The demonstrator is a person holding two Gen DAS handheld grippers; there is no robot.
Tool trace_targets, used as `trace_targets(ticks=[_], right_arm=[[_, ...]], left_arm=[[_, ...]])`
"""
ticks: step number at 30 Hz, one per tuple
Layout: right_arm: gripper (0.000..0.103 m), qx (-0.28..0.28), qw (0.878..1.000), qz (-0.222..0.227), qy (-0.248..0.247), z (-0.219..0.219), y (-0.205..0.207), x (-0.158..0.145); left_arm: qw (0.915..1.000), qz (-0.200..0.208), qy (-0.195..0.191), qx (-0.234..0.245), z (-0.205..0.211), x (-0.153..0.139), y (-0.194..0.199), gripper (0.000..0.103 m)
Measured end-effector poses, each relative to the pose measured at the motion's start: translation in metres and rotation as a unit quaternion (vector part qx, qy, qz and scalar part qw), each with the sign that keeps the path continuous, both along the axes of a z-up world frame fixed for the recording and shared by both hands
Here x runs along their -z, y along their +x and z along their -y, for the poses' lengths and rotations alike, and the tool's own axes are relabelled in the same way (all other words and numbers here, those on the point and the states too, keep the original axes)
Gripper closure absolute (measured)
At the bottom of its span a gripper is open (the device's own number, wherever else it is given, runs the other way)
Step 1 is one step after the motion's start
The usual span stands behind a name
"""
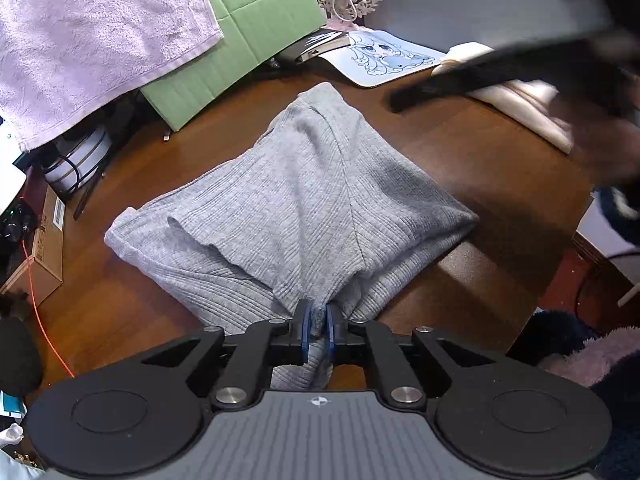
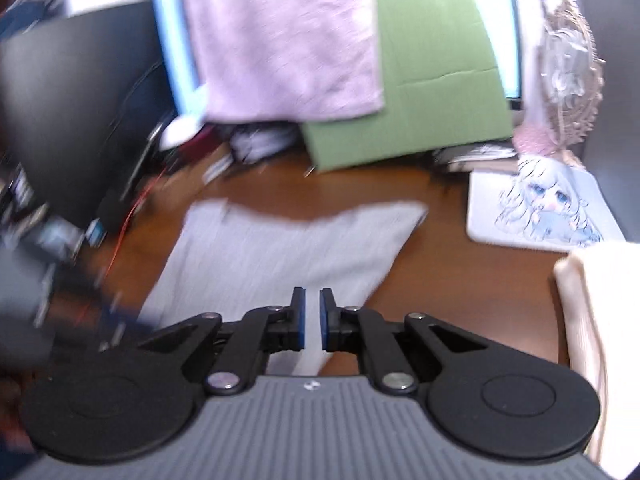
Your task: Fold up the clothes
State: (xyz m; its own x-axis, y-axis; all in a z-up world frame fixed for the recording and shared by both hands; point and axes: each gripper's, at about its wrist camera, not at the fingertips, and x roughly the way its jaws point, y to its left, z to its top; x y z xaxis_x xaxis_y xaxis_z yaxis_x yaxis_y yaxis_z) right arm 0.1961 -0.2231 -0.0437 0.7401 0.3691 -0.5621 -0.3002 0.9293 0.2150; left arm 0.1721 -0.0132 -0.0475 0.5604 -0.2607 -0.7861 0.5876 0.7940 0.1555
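A grey ribbed knit garment (image 1: 304, 200) lies bunched on the brown wooden table (image 1: 480, 168). My left gripper (image 1: 319, 322) is shut on the garment's near edge, with a fold of cloth pinched between the blue pads. In the blurred right wrist view the same garment (image 2: 280, 248) lies flat ahead. My right gripper (image 2: 313, 320) hovers above its near part, jaws almost together with a narrow gap and nothing between them. The right gripper shows as a dark blurred shape (image 1: 520, 68) at the upper right of the left wrist view.
A folded cream garment (image 2: 592, 320) lies at the table's right. A mouse pad with a cartoon girl (image 2: 544, 208) sits behind it. A green cardboard box (image 1: 248, 32) with a lilac towel (image 1: 92, 36) stands at the back. Cables and boxes (image 1: 44, 236) crowd the left.
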Motion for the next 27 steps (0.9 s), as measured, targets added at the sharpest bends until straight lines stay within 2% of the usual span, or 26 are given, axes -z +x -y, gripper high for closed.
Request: trace_targets(ticks=[3,6,10,12,16,17,20,22,27], right_arm=[[0.097,0.036,0.999,-0.027,-0.013,-0.002,0.045,0.014],[0.098,0.050,0.997,-0.065,-0.013,-0.002,0.079,0.032],[0.097,0.073,0.996,-0.057,-0.015,0.009,0.087,0.024],[0.096,0.083,0.996,-0.043,0.009,0.021,0.087,0.015],[0.088,0.119,0.991,-0.061,0.031,0.031,0.106,0.011],[0.081,0.129,0.989,-0.069,0.033,0.032,0.112,0.013],[0.080,0.134,0.984,-0.100,0.052,0.036,0.134,0.022],[0.080,0.137,0.982,-0.117,0.063,0.038,0.143,0.028],[0.081,0.136,0.976,-0.145,0.087,0.043,0.152,0.036]], left_arm=[[1.0000,0.000,-0.005,-0.001,-0.001,0.001,0.000,0.095],[0.9999,-0.002,-0.010,-0.002,-0.002,0.001,0.001,0.095],[0.9998,-0.005,-0.017,0.004,-0.004,-0.004,-0.001,0.095],[0.9995,-0.006,-0.028,0.014,-0.006,-0.010,-0.003,0.094],[0.9968,0.012,-0.066,0.043,-0.009,-0.033,-0.010,0.089],[0.9955,0.017,-0.074,0.057,-0.004,-0.038,-0.011,0.089],[0.9895,0.028,-0.099,0.101,0.012,-0.051,-0.014,0.088],[0.9850,0.026,-0.105,0.134,0.035,-0.046,-0.011,0.087],[0.9878,0.026,-0.061,0.141,0.093,-0.011,0.012,0.090]])
